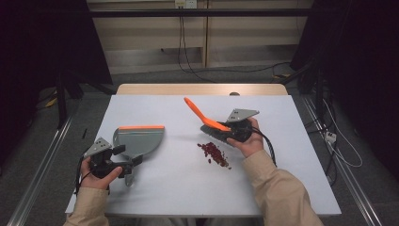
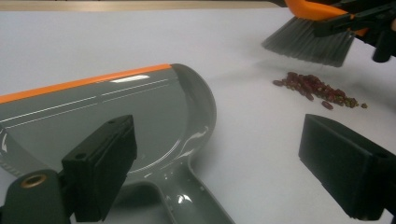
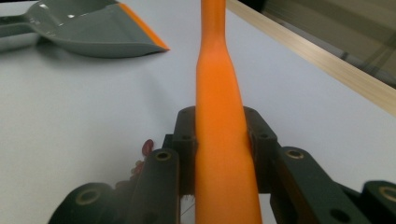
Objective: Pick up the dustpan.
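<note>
A grey dustpan (image 1: 141,139) with an orange lip lies flat at the table's left, its handle pointing toward me. My left gripper (image 1: 125,161) stands open astride that handle; in the left gripper view the handle (image 2: 187,200) runs between the wide-apart jaws without either pad pressing it. My right gripper (image 1: 225,132) is shut on the orange handle of a brush (image 1: 197,112), clamped mid-handle (image 3: 217,84). Its grey bristles (image 2: 308,44) hang just above the table beyond a small pile of red beans (image 1: 214,153). The beans (image 2: 317,88) lie between the brush and the dustpan (image 2: 116,116).
The white tabletop (image 1: 188,197) has a wooden strip (image 1: 202,89) along its far edge. Cables trail over the floor behind and to the right. The dustpan (image 3: 88,28) lies far left in the right gripper view.
</note>
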Motion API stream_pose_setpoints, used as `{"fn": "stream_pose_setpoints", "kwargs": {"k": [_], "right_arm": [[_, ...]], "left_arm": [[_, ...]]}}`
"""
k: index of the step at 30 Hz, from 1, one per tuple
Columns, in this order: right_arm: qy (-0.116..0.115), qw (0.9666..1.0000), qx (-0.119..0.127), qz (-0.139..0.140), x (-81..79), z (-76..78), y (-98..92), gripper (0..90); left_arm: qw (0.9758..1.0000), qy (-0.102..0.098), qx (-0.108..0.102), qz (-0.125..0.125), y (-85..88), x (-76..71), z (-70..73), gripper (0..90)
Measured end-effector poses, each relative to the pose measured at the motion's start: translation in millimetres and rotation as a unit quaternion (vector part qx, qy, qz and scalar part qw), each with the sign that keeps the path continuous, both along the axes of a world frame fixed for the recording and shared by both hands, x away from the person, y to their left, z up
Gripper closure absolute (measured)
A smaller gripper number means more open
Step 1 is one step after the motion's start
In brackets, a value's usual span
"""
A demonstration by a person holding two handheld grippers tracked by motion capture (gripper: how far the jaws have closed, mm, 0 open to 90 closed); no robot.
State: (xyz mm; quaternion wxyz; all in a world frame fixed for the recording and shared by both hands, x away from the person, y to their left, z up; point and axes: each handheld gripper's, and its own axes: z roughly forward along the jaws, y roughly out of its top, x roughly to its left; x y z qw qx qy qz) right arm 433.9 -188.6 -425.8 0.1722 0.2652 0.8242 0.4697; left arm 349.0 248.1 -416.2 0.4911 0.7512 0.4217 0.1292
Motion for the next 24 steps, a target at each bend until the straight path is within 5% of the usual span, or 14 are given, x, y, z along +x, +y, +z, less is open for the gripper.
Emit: {"fn": "stream_pose_setpoints", "kwargs": {"k": [6,13,20,24], "right_arm": [[-0.01,0.9959,-0.009,0.09,28.6,-7.1,5.8,71.1],[-0.01,0.9842,-0.016,0.176,41.2,-19.2,16.2,71.2],[-0.003,0.9741,-0.035,0.223,25.6,-15.8,15.7,71.1],[-0.005,0.9716,-0.044,0.232,13.0,-13.4,13.8,71.1]], "left_arm": [[0.9999,0.003,0.003,0.013,2.3,0.5,-0.4,11.4],[0.9996,0.007,0.008,0.026,4.6,1.1,-2.2,11.4],[0.9994,0.011,0.011,0.03,7.4,0.5,-3.4,11.4],[0.9994,0.011,0.012,0.03,10.1,-1.2,-3.8,11.4]]}}
